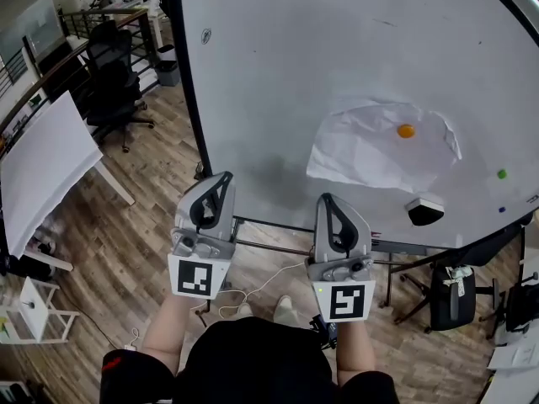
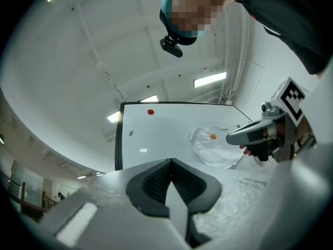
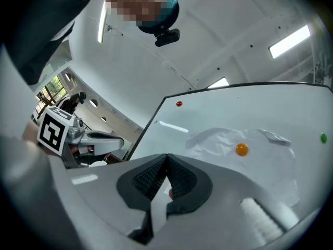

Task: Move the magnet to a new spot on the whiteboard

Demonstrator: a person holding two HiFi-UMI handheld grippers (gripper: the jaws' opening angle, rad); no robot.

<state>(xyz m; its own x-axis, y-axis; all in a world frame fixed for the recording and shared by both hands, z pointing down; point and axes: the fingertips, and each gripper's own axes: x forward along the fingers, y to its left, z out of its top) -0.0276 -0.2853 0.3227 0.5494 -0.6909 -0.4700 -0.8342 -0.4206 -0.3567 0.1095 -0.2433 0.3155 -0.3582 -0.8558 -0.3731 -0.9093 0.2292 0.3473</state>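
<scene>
Magnets sit in three spots on the whiteboard (image 1: 278,74). The orange magnet (image 1: 406,130) pins a crumpled sheet (image 1: 370,158) right of the middle, the red magnet (image 3: 179,103) is close to the top edge, and the green magnet (image 1: 502,174) is far out to the right. Neither tool is near any of them. The left gripper (image 1: 221,182) and right gripper (image 1: 328,200) are side by side in front of the person's body, below the board's bottom edge and well apart from its face. In each gripper view the dark pads meet along one line with nothing between them, so both pairs of jaws are closed and empty. No magnet is being carried, and none shows a mark that sets it apart as the one to move. Judging from this alone, the pictures fit two readings: the move has not begun, or it is finished and the hands are at rest. If it is yet to come, everything is left: reaching up to a magnet, opening the jaws around it, pulling it off the board, and setting it down on a bare patch.
</scene>
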